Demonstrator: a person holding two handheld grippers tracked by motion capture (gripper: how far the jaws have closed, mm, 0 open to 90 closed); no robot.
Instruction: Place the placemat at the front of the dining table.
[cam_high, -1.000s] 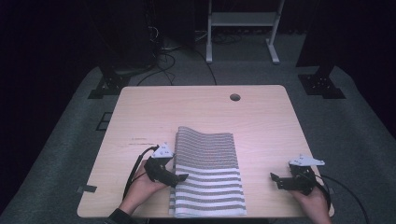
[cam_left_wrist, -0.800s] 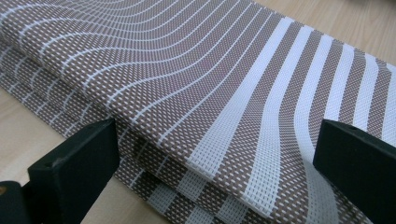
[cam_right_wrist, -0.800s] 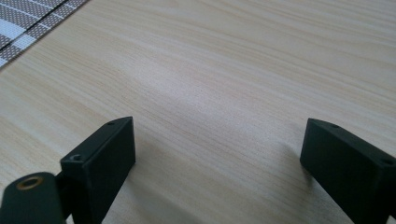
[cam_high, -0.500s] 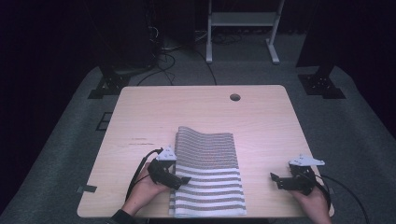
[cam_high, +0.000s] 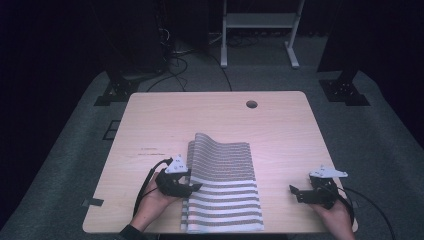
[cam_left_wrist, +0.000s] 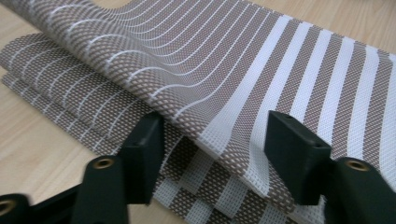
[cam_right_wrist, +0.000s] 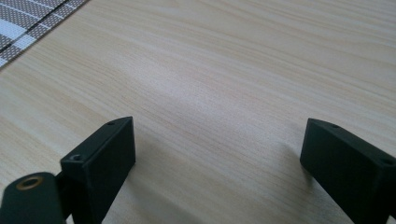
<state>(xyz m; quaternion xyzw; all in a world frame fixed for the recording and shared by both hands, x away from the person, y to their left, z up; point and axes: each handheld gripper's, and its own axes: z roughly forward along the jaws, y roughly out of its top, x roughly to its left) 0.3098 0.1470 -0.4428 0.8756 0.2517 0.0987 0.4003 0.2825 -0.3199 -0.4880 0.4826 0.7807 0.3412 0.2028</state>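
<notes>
Striped brown-and-white woven mat (cam_high: 222, 187), one in number, lay folded in layers on one pale wooden table (cam_high: 220, 122), at the middle of its near edge. Two hand-held grippers were present, one in each of the person's two hands. The left gripper (cam_high: 192, 187) sat at the mat's left edge; in the left gripper view its jaws stood about half open and had just been closing, with the raised upper layer of the mat (cam_left_wrist: 243, 107) lying between them. One jaw rested beside the fold and the other lay against the striped surface, yet a gap showed, so the pads did not press the cloth together. The right gripper (cam_high: 295, 192) lay well to the right of the mat, near the table's right near corner, its jaws spread wide over bare wood (cam_right_wrist: 224, 84) and holding nothing. A corner of the mat (cam_right_wrist: 28, 21) appeared at the upper left of the right gripper view. One round hole (cam_high: 252, 104) lay beyond the mat. A faint mark (cam_high: 148, 150) left of the mat was too small to read.
</notes>
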